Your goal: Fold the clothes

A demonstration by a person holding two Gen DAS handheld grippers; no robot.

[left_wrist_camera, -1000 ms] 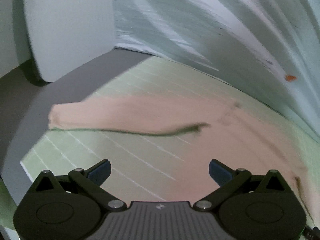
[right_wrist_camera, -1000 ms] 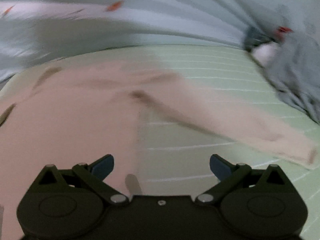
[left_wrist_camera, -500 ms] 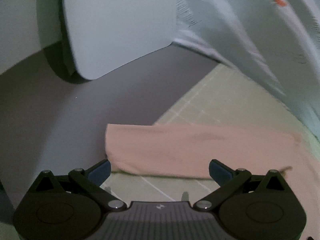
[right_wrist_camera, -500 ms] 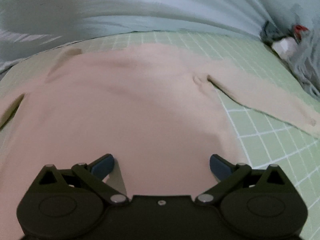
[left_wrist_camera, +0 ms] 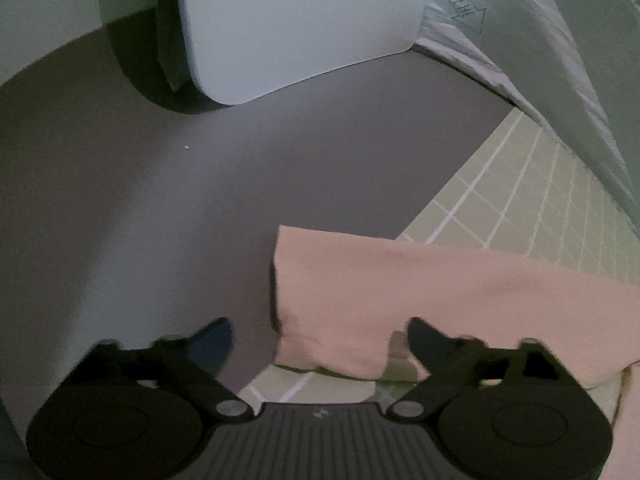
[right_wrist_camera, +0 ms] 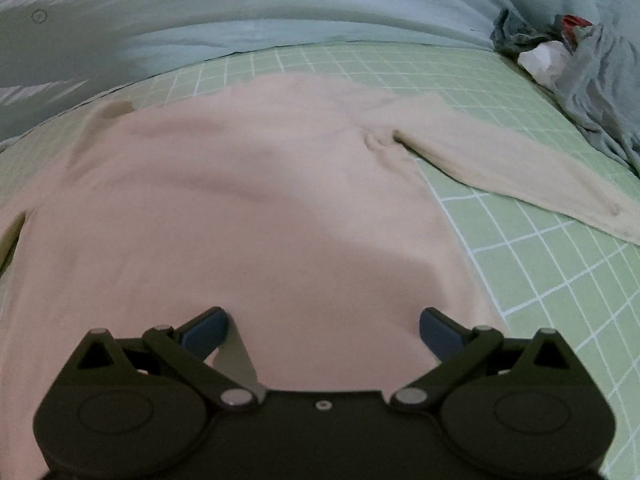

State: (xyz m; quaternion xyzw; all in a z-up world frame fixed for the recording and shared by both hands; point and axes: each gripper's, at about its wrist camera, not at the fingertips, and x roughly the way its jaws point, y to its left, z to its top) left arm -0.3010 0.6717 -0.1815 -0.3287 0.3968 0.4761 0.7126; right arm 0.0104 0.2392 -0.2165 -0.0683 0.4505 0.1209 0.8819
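Pink long-sleeved top [right_wrist_camera: 256, 208] lies flat and spread on the green grid mat [right_wrist_camera: 552, 280], both sleeves out to the sides. That lay fits either a garment just spread for folding or one opened out again; the pictures don't settle which.

Left gripper [left_wrist_camera: 320, 344]: jaws wide apart, nothing held. The cuff end of the left sleeve [left_wrist_camera: 344, 304] sits between the fingertips, slightly toward the 1 o'clock side. The sleeve's long axis runs from the cuff off toward 3 o'clock, roughly across the gripper's pointing direction. The cuff overhangs the mat's edge onto the grey floor [left_wrist_camera: 160, 220]. Contact between fingers and cloth can't be told.

Right gripper [right_wrist_camera: 322, 330]: also wide open, empty, low over the top's body near its hem; the body fills 10 to 1 o'clock. Right sleeve [right_wrist_camera: 520, 184] lies out at 2 o'clock, angled away from the body and well apart from this gripper.

Judgement: left gripper is the nearer tool for any sleeve grab. A closing pinch would fall across the cuff's width, and the sleeve would then fold in toward 3 o'clock, over the body.
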